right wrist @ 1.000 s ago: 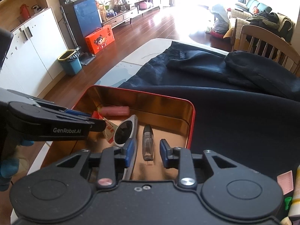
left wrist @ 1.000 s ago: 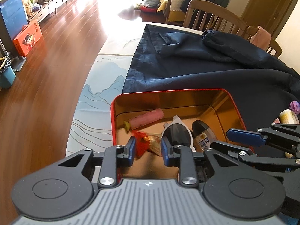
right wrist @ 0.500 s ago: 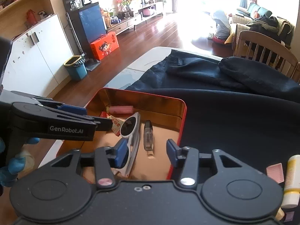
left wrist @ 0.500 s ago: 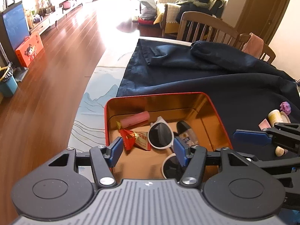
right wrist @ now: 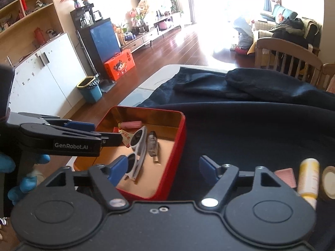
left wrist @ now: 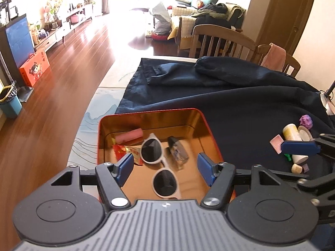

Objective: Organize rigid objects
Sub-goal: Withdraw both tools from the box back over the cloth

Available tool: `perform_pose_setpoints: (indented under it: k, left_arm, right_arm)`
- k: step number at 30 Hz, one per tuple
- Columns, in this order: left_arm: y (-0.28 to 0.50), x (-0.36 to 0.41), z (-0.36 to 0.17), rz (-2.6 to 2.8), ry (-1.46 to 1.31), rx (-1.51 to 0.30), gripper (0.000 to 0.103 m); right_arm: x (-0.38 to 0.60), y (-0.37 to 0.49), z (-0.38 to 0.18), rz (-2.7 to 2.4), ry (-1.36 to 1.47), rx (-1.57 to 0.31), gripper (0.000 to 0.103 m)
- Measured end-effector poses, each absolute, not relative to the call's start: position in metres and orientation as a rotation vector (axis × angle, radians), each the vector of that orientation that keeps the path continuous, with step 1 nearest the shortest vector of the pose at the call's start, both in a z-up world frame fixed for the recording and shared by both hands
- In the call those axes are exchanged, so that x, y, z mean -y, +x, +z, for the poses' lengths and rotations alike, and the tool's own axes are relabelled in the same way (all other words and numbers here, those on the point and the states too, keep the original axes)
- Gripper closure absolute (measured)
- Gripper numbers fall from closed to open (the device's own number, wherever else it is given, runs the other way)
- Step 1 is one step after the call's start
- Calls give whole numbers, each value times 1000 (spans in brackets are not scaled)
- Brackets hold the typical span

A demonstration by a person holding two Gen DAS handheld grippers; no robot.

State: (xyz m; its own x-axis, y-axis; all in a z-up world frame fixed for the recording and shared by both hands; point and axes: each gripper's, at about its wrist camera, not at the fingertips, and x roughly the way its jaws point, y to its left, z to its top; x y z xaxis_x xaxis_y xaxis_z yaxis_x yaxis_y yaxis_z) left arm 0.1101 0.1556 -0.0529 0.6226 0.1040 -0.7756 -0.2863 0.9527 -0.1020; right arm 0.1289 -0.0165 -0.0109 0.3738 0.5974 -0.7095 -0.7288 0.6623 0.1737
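A red tin with a gold inside sits on the dark cloth. In it lie white sunglasses, a clear correction-tape dispenser, a pink tube and a red snack packet. My left gripper hovers above the tin, its jaws opening, nothing gripped. My right gripper hangs over the tin's right wall, jaws opening and empty. To the right lie a pale yellow tube, a pink comb and a round lid.
A dark blue jacket covers most of the table. A purple toy and small bits lie by the yellow tube. Wooden chairs stand beyond the table. A gloved hand holds the left gripper.
Both grippers have opened wide and drawn back and up from the tin. The sunglasses and the tape dispenser now lie free in it. More of the items at the right have come into view.
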Motion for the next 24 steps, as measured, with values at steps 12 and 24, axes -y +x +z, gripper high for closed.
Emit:
perform_pose_setpoints:
  k: [12,24]
  left_arm:
    - [110,-94,-42,211,-191,-820,22]
    - [134,-21,-47,124,-173,-815,21]
  right_arm:
    - [96,128,-4,844,-183,-828,4]
    - [177,139,-21,780,-260,-839,1]
